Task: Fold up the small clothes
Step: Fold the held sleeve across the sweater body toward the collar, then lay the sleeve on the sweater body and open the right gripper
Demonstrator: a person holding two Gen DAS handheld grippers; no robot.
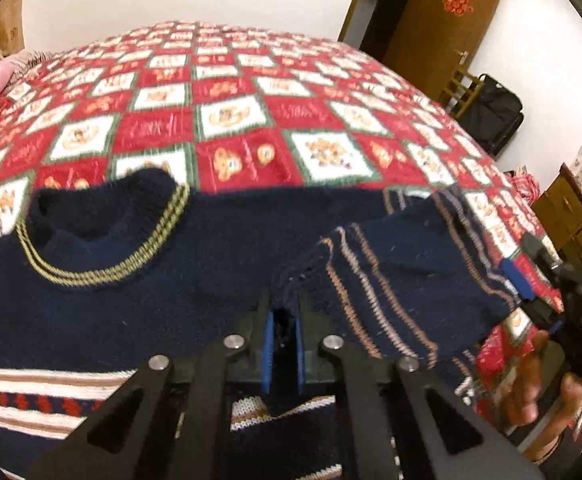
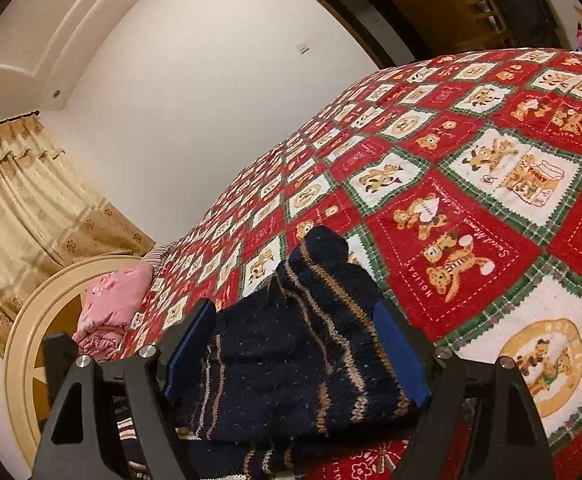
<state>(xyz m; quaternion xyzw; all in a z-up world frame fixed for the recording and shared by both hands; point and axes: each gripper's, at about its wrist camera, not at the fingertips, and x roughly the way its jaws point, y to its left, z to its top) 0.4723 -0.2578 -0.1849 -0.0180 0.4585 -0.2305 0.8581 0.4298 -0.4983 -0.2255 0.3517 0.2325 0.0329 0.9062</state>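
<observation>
Both views show warm, even indoor lighting; the white wall (image 2: 195,92) is bright but not blown out. Fisheye distortion bows the bed (image 1: 251,92) into a dome, with dark vignetting at the corners. Left wrist view — soft motion blur throughout. Right wrist view — sharper; quilt print legible.

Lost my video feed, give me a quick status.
Left gripper shut on navy sweater. Right gripper open, striped sleeve between the jaws. Sweater on quilt; nothing in the way.

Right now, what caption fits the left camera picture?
Left gripper pinches the navy sweater on the teddy-bear quilt.
</observation>
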